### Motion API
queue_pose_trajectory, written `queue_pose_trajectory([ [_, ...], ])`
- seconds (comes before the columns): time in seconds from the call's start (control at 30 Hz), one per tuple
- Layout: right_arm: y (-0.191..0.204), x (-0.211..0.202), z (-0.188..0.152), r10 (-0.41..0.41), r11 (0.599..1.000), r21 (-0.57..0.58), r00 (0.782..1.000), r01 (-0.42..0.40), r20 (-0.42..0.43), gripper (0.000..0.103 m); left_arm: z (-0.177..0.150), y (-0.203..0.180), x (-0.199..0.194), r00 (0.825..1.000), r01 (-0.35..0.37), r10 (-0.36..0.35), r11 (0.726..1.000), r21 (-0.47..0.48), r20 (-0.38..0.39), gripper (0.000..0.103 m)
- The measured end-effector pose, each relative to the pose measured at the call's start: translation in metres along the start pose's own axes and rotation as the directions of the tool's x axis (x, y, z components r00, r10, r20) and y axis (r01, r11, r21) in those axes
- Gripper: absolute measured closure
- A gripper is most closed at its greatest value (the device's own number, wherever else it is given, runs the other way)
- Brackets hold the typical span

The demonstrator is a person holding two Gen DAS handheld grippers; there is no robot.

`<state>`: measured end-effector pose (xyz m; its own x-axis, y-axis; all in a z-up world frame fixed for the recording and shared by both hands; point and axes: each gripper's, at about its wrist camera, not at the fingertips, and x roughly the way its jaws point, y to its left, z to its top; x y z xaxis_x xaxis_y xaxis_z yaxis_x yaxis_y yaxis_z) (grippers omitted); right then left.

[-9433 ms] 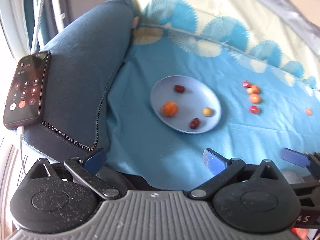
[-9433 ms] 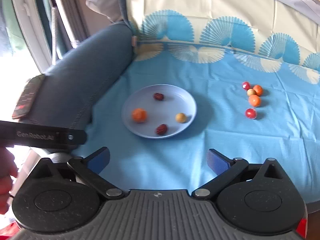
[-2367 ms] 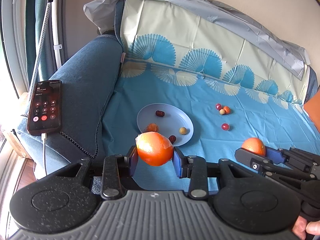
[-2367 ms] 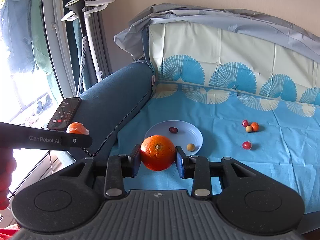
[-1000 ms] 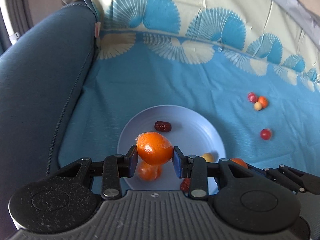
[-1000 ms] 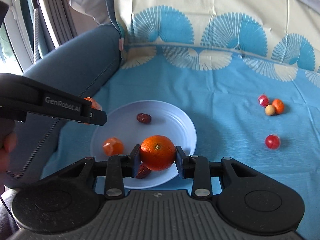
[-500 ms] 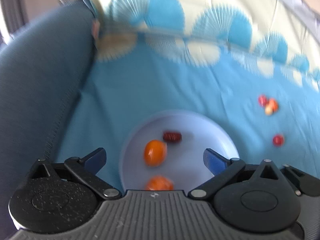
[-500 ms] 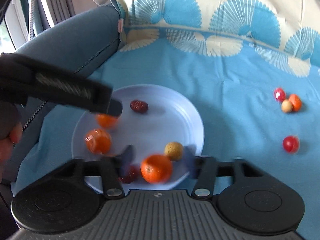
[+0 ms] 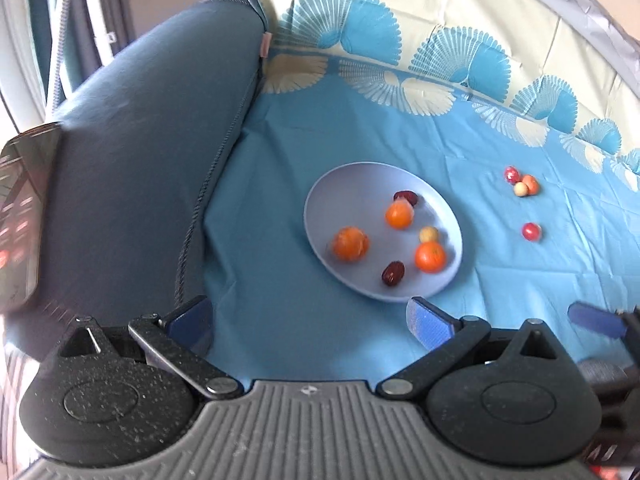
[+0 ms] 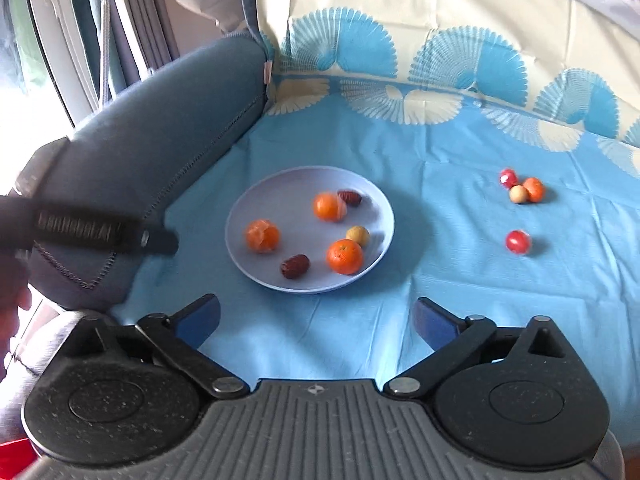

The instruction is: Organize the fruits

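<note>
I see both claws empty: left claw (image 9: pixel 308 320) spread wide, right claw (image 10: pixel 316 318) opening. Three oranges (image 10: pixel 344 256) sit in the round lilac plate (image 10: pixel 256 268) with two dark dates and one yellow ball; four small fruits (image 10: pixel 518 241) lie loose on the blue sofa cover (image 10: pixel 440 152), right of the plate.

The blue cloth (image 10: pixel 320 336) between the plate (image 10: pixel 280 276) and both grippers lies bare, so the near approach is open. On the left the sofa arm (image 10: pixel 160 120) rises close beside the plate's rim and walls off that side. The left gripper's finger (image 10: pixel 104 232) reaches across in front of it. To the right, bare cloth separates the plate from four small fruits (image 10: pixel 520 216). Behind, the backrest (image 10: pixel 400 8) closes the far side, probably steeply.
</note>
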<state>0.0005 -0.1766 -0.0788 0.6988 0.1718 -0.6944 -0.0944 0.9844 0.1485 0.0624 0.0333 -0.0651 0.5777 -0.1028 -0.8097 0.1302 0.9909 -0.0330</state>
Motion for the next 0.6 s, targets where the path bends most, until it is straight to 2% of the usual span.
queue_pose_trajectory([
  [0.23,0.014,-0.061,-0.007,-0.021,1.0,0.015,0.996,0.02,0.092,0.001,-0.032,-0.003,-0.06,0.998,0.028,-0.028,1.0,0.001,0.05,0.0],
  [0.3,0.019,-0.075,-0.012,-0.027,1.0,0.018,0.993,0.025,0.118,0.001,-0.039,-0.005,-0.074,0.997,0.016,-0.017,1.0,0.018,0.08,0.0],
  [0.6,0.034,-0.111,-0.023,-0.028,0.999,-0.034,0.982,0.035,0.186,0.001,-0.054,-0.003,-0.113,0.988,-0.004,0.003,1.0,0.007,0.157,0.0],
])
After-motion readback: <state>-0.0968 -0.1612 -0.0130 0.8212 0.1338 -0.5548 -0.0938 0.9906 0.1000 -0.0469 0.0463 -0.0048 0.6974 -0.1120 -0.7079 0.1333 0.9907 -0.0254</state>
